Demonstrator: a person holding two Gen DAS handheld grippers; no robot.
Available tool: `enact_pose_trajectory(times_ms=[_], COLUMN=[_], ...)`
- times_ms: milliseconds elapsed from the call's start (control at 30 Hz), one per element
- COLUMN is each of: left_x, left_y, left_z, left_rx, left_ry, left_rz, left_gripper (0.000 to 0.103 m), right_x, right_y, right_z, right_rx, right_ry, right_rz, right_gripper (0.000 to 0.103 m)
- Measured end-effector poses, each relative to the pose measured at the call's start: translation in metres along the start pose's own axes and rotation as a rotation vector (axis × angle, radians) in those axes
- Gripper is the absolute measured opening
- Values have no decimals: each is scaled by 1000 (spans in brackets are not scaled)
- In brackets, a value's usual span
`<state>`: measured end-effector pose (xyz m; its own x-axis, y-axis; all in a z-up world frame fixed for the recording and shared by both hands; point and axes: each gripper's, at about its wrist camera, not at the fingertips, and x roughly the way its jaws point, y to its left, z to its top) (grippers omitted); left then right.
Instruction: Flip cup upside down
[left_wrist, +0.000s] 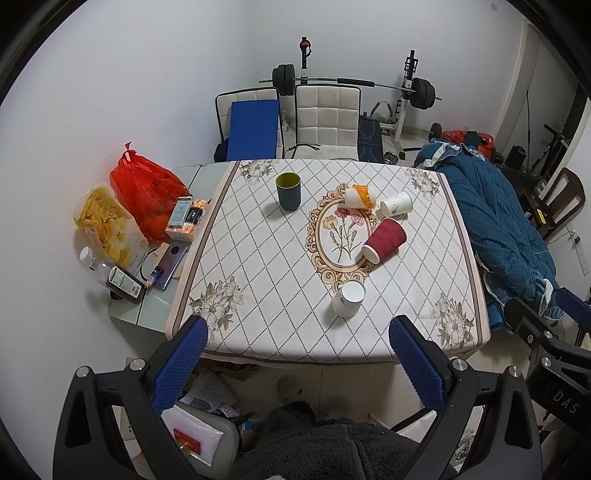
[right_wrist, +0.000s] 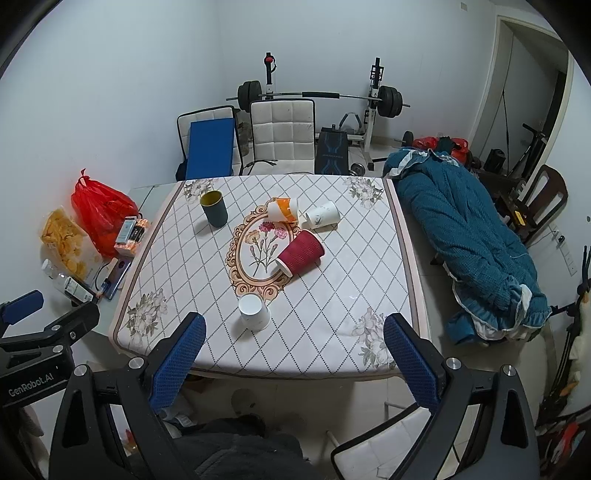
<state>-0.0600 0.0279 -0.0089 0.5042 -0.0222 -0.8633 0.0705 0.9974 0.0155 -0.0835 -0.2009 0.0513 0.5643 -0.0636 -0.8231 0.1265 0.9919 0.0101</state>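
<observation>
Five cups on the table (left_wrist: 369, 332), placed here against the oval flower medallion (left_wrist: 341, 236) at its centre. Green cup (left_wrist: 288, 191) upright, mouth up, beyond the medallion toward the far left corner, well apart from the others. Orange cup (left_wrist: 360, 196) on its side at the medallion's far rim; marbled cup (left_wrist: 396, 204) on its side just beside it, to the right. Red cup (left_wrist: 383, 240) on its side over the medallion's right edge, one end pointing at the near left. White cup (left_wrist: 348, 298) standing at the medallion's near rim; whether it is mouth up or base up cannot be told. Left gripper (left_wrist: 297, 341) hangs off the table's near edge, fingers spread wide, nothing between them. Right gripper (right_wrist: 293, 338) likewise spread and empty, over the near edge, white cup (right_wrist: 253, 311) just beyond its gap. Red bag (left_wrist: 146, 192) and chips (left_wrist: 105, 225) on the side ledge left of the medallion.
</observation>
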Motion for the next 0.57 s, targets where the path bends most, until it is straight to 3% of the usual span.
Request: enact_pose_trajectory(times_ms=[567], left_x=[-1], left_y=[0], left_z=[3], left_rx=[-1], left_ry=[-4], left_rz=[4], left_gripper=[101], right_x=[1], right_y=[-1], right_z=[-4], right_rx=[1], right_ry=[1], right_rz=[1], right_gripper=[99])
